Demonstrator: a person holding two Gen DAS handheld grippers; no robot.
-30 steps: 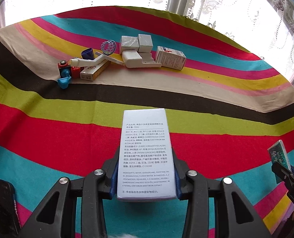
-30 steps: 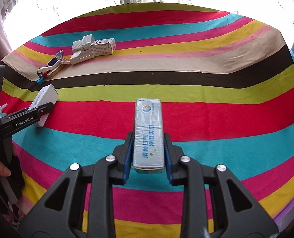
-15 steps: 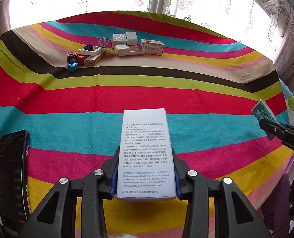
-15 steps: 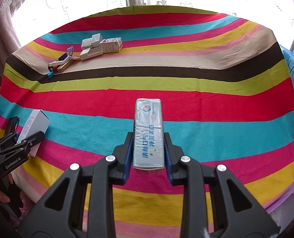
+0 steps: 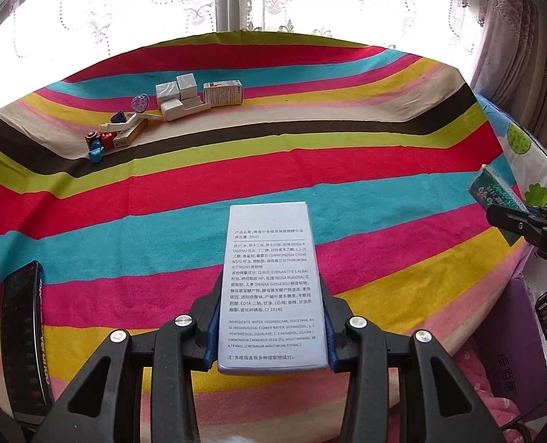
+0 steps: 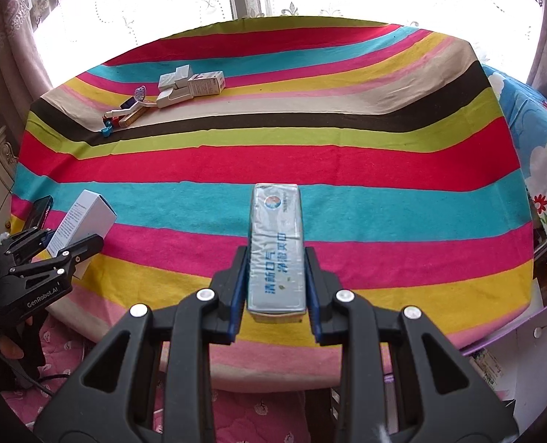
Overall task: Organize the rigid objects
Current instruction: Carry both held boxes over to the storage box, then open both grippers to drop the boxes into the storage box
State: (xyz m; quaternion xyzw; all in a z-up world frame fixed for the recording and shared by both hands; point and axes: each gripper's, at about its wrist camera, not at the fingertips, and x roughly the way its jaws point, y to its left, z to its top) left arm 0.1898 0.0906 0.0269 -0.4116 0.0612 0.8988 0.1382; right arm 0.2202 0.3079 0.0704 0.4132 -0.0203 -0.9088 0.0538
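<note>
Over a striped tablecloth point(image 5: 310, 170), the left gripper point(image 5: 271, 332) pinches a white box point(image 5: 271, 280) listing "INGREDIENTS: WATER", while the right gripper point(image 6: 275, 288) clamps a silver-blue Chinese-lettered pack point(image 6: 276, 247).

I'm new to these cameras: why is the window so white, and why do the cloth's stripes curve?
Left wrist view: the window behind is blown out by daylight; the fisheye lens bows the striped cloth, yet print on the white box stays sharp. Right wrist view: same glare and curving; the blue-lettered box is crisp.
</note>
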